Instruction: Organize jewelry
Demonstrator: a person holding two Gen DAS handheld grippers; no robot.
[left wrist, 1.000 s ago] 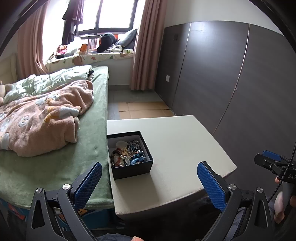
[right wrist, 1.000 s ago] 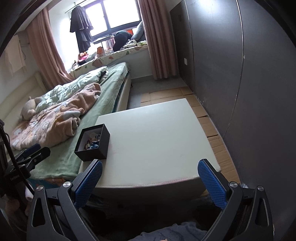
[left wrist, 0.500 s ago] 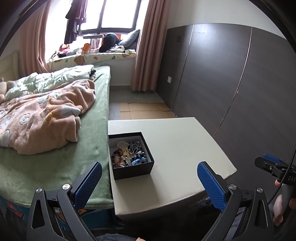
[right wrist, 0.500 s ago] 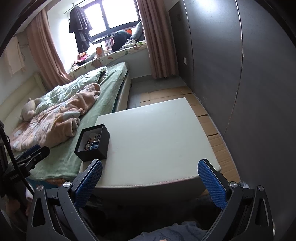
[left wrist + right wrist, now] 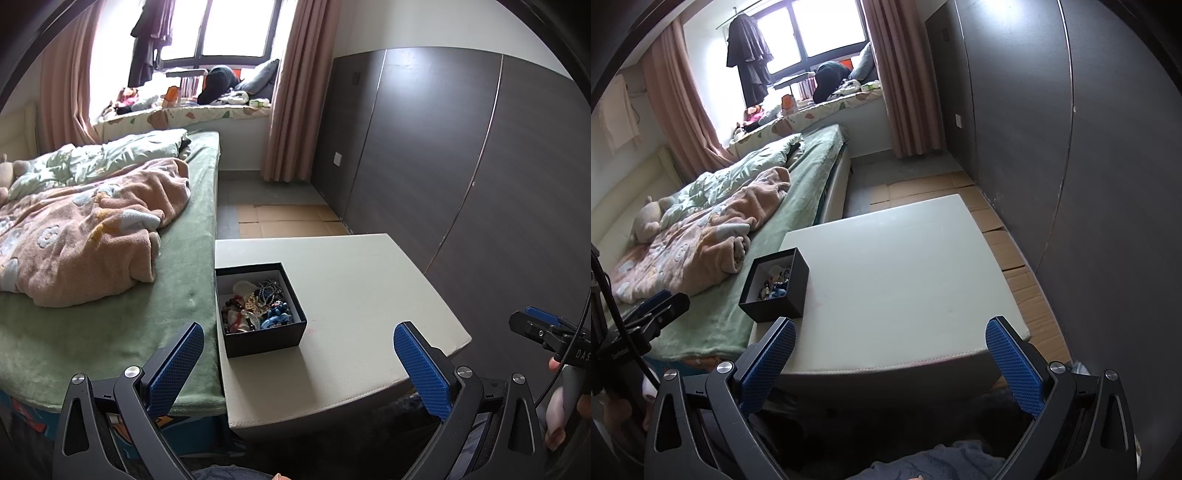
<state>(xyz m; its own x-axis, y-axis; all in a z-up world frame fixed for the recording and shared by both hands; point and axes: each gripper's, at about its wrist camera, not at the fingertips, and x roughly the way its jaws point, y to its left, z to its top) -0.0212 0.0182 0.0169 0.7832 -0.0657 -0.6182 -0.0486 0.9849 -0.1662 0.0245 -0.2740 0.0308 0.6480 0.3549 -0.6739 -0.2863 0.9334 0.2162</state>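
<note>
A black open box [image 5: 263,333] [image 5: 783,300] sits at the left edge of a pale tabletop [image 5: 362,295] [image 5: 897,280], beside the bed. It holds a tangle of jewelry [image 5: 255,306] [image 5: 774,284]: beads, chains and a blue piece. My left gripper [image 5: 299,365] hangs open above the table's near edge, just short of the box, nothing between its blue pads [image 5: 177,367]. My right gripper [image 5: 892,363] is open too, empty, at the near edge, box ahead-left. Each gripper shows at the other view's edge.
A bed [image 5: 177,295] with a green sheet and a crumpled pink blanket [image 5: 85,236] runs along the table's left side. A dark panelled wall [image 5: 461,155] stands to the right. Cardboard sheets [image 5: 288,221] cover the floor beyond the table. A person's hand [image 5: 557,410] holds the right gripper.
The left view has shifted slightly, bringing the box a little lower and closer in frame. The right view has barely moved. Both grippers stay open.
</note>
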